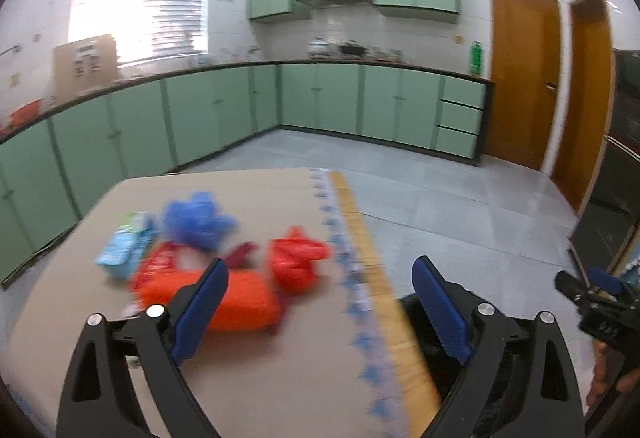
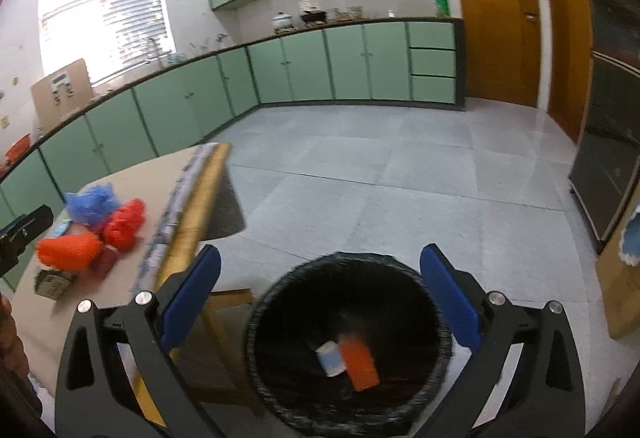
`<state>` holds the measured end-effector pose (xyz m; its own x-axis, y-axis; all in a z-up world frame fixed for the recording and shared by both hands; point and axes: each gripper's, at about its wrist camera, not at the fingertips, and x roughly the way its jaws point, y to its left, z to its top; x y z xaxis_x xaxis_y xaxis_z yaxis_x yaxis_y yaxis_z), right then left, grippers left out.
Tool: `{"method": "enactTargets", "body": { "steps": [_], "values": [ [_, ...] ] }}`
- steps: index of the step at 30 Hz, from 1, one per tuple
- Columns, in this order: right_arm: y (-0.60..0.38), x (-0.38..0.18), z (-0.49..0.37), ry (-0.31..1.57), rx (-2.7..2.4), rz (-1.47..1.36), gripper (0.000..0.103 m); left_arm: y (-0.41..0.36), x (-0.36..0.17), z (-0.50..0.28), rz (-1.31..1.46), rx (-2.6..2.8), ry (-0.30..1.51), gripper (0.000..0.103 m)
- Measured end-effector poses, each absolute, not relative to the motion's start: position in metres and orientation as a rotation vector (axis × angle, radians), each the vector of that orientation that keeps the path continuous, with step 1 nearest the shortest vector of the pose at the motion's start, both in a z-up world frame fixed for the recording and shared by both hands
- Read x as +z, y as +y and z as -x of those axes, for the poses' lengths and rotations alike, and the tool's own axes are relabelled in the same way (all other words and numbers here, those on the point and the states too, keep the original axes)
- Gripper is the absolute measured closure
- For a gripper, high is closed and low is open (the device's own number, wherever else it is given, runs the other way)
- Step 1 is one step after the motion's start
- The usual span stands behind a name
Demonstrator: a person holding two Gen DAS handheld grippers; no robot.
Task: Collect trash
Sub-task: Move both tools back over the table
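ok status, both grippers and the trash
Left gripper open over the cardboard-topped table. Right gripper open, empty, above the black bin. Orange packet binned; orange package remains.

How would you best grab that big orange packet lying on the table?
Come down from above with the left tool and pinch the orange packet across its narrow width, near the middle. It lies flat and long on the table, and the open fingers probably span it.

Crinkly red plastic bag (image 1: pixel 298 264) on matt cardboard table cover (image 1: pixel 256 197).
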<state>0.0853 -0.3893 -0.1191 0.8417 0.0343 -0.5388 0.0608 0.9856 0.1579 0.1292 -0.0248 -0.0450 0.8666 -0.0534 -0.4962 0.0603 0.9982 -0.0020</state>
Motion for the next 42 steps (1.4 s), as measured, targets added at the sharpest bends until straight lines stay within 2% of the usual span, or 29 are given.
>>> {"method": "enactTargets", "body": {
  "steps": [16, 38, 41, 42],
  "values": [
    [-0.271, -0.091, -0.117, 0.516, 0.195, -0.112, 0.006, 0.083, -0.041, -0.11, 0.016, 0.157, 0.507, 0.012],
    [-0.237, -0.105, -0.167, 0.527, 0.226, -0.045, 0.006, 0.096, -0.088, -0.172, 0.102, 0.084, 0.659, 0.012],
    [-0.234, -0.107, -0.173, 0.533, 0.234, -0.04, 0.006, 0.094, -0.093, -0.176, 0.11, 0.068, 0.677, 0.018],
    [-0.233, -0.108, -0.176, 0.539, 0.24, -0.04, 0.006, 0.093, -0.095, -0.176, 0.115, 0.062, 0.683, 0.024]
  ]
}}
